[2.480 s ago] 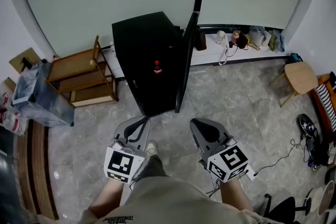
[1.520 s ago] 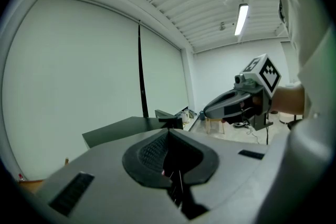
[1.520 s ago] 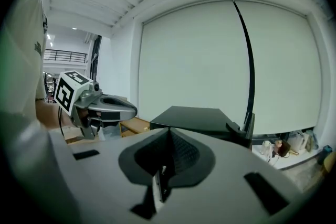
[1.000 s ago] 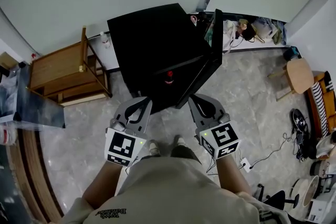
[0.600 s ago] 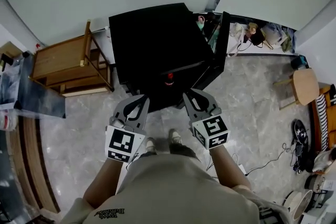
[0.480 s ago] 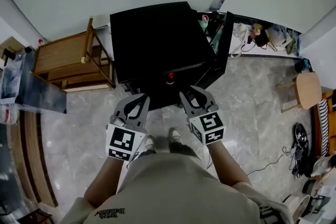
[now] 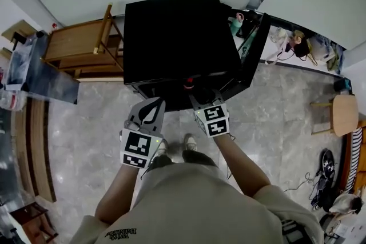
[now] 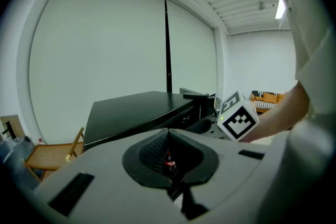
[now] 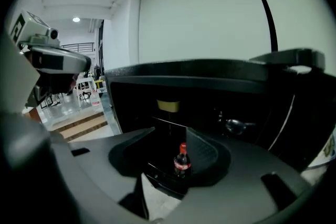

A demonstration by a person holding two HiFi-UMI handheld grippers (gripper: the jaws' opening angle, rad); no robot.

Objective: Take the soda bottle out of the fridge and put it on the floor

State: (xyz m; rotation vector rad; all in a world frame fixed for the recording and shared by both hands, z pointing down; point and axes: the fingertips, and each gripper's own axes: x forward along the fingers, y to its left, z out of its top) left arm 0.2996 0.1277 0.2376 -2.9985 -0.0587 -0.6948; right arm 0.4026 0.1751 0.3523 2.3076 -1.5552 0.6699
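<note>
A soda bottle with a red cap and red label stands upright on a shelf inside the open black fridge; only its cap shows in the head view. My right gripper points into the fridge mouth. Its jaws have just been opening and now stand open, framing the bottle, which is still farther in and untouched. My left gripper hangs just left of it in front of the fridge, its fingertips meeting, with nothing held. The bottle shows small through its finger loop.
The fridge door stands open to the right. A wooden rack is left of the fridge. Clutter lines the wall ledge at the right, and a round stool stands beyond it. My feet are on the marble floor below the grippers.
Both grippers have moved forward and down towards the fridge opening, the right one farther. The right jaws went from shut to open. The fridge now looks closer.
</note>
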